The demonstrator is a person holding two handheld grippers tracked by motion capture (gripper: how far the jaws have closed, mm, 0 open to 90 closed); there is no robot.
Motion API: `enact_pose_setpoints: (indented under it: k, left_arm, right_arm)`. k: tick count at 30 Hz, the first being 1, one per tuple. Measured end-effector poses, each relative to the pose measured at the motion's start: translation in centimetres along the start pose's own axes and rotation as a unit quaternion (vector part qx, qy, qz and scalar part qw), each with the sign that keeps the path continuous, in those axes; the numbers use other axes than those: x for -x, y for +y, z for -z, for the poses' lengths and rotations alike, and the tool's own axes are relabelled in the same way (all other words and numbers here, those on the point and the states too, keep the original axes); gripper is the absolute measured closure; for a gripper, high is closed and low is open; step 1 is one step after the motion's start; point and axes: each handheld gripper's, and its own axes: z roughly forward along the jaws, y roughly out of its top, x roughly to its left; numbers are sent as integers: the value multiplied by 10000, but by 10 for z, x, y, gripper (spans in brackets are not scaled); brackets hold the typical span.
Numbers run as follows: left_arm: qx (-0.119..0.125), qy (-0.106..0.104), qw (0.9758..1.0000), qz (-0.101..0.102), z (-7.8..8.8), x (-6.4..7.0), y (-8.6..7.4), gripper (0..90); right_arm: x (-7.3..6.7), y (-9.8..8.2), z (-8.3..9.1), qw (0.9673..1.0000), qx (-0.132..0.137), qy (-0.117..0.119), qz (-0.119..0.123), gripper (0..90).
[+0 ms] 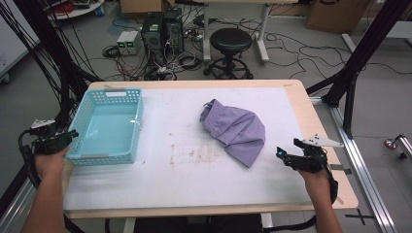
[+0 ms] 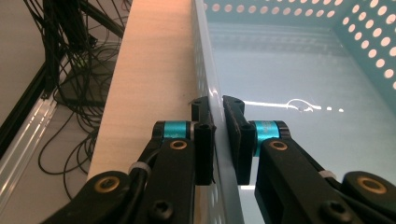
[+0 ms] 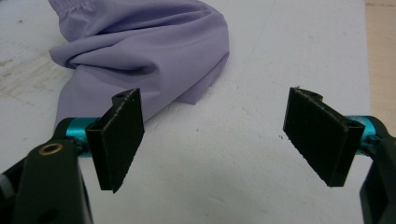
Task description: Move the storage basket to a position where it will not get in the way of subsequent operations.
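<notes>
The left gripper point(image 2: 218, 135) has its jaws clamped on the basket point(image 1: 108, 124) wall at 9 o'clock, probably to drag it; the right gripper point(image 3: 215, 140), jaws apart, waits near the purple cloth point(image 1: 236, 130) at 3 o'clock.

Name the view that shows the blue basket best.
The high view: the whole perforated blue basket sits at the table's left. The left gripper view gives just one wall, clamped by the left tool, plus its inside.

Purple cloth point(image 3: 140, 51) top cut off; basket point(image 2: 299, 70) cropped.
</notes>
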Motion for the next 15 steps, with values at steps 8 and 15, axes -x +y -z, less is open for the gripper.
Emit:
enact_pose_setpoints:
  k: [8, 15]
  left_arm:
    - [10, -98, 9999, -41, -7, -2, 1, 826]
    - [70, -200, 9998, -18, -11, -5, 1, 827]
  right_arm:
    - [0, 0, -2, 10000, -39, 6, 1, 206]
    - [-3, 0, -2, 10000, -63, 1, 45, 206]
